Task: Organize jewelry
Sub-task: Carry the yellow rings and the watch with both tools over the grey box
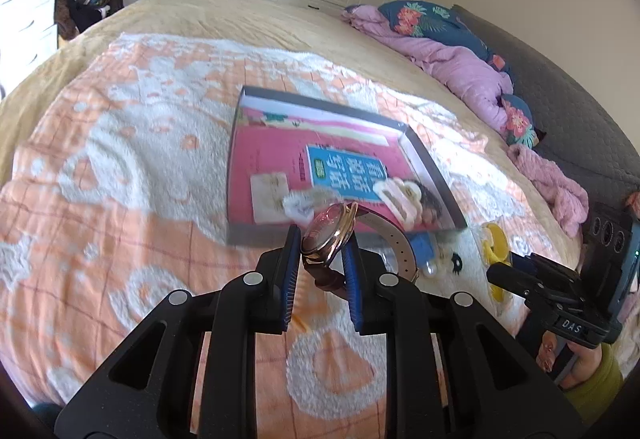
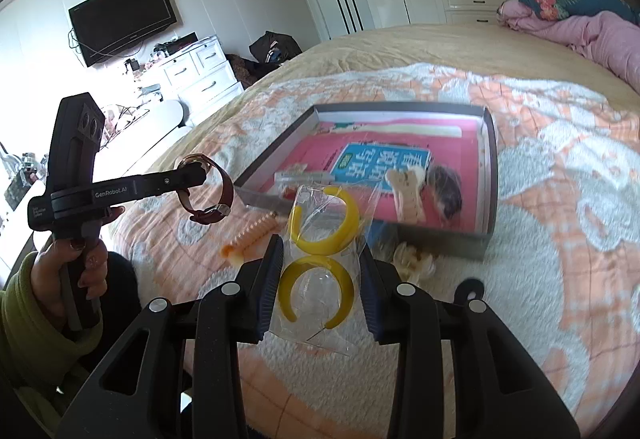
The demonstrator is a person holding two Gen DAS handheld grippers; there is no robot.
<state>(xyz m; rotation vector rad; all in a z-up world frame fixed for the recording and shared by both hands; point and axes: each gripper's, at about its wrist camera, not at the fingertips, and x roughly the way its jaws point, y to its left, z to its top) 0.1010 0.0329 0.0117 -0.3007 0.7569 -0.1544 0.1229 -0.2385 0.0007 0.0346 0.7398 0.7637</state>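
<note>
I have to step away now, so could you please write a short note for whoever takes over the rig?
Left gripper: shut on the watch, held above the bed.
Right gripper: shut on the clear bag of yellow hoop earrings.
Box: open on the blanket, cream hair clip already inside.
Left: place both, then the orange spiral clip and the pieces beside the box.

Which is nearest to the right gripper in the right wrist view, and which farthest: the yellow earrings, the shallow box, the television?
1. Yellow earrings, bagged, between the right gripper fingers.
2. Shallow box, just ahead on the bed.
3. Television, on the far wall, upper left.
</note>
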